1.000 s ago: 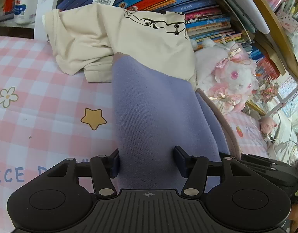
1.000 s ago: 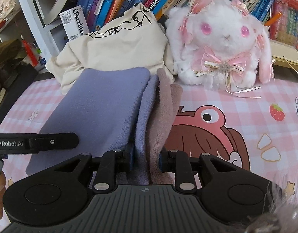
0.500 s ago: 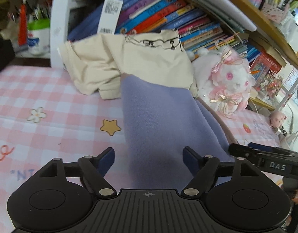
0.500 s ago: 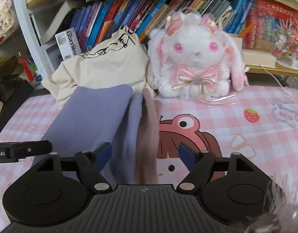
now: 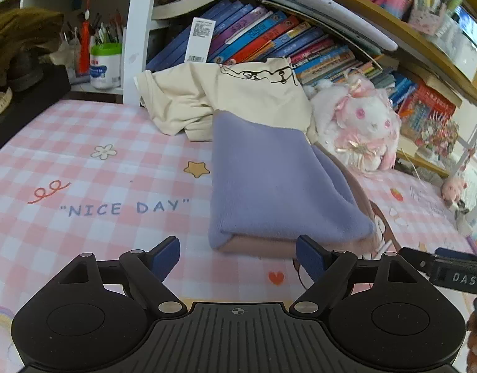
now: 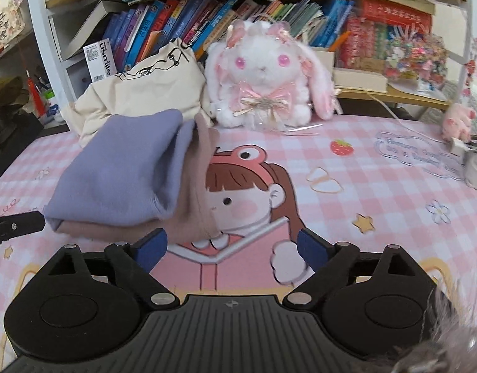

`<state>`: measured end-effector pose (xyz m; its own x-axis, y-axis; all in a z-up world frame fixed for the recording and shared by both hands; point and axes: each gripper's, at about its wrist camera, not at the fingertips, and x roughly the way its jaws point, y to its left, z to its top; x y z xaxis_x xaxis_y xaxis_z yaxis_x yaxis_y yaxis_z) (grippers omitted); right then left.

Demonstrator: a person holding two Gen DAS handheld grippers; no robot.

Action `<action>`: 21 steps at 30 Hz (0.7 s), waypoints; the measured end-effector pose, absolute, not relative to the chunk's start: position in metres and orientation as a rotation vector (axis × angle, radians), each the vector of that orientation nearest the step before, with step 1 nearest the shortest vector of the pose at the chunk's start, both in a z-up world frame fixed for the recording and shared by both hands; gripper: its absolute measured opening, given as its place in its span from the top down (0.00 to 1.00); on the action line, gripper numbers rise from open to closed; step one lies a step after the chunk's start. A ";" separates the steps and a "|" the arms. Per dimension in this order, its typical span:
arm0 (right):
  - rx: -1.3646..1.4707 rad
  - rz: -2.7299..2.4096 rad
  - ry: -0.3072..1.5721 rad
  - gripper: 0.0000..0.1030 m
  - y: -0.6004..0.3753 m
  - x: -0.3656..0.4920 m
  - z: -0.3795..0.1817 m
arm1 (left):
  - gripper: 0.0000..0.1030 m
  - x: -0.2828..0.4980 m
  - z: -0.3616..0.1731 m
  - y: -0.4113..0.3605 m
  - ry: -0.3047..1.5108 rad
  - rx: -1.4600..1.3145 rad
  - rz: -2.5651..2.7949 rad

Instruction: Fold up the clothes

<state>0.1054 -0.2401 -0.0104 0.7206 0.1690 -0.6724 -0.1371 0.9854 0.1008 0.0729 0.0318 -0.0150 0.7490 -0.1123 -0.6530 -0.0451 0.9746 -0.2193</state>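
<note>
A folded lilac garment (image 5: 269, 183) (image 6: 120, 174) with a dusty-pink underside lies flat on the pink checked mat (image 5: 83, 168). My left gripper (image 5: 237, 256) stands open just short of its near folded edge, nothing between the fingers. My right gripper (image 6: 232, 247) is open too, near the garment's right front corner, over the printed cartoon girl (image 6: 238, 192). A cream garment (image 5: 226, 93) (image 6: 139, 93) with a black line drawing lies crumpled behind the lilac one, against the books.
A white and pink plush rabbit (image 5: 359, 124) (image 6: 269, 84) sits right of the clothes. Shelves of books (image 5: 269, 40) (image 6: 182, 28) run along the back. A white shelf post (image 5: 135, 37) and a pen pot (image 5: 104, 62) stand at back left. A small pink toy (image 6: 456, 121) lies far right.
Both grippers have let go of the lilac garment, opened wide and drawn back toward me. The garment now rests folded on the mat.
</note>
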 end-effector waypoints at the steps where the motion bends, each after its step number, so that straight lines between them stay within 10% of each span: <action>1: 0.044 0.162 0.743 0.09 -0.241 0.101 -0.009 | 0.18 0.068 -0.014 0.028 0.719 -0.217 -0.032; 21: -0.039 0.181 0.751 0.00 -0.241 0.015 -0.023 | 0.04 -0.005 -0.016 -0.017 0.684 -0.126 0.051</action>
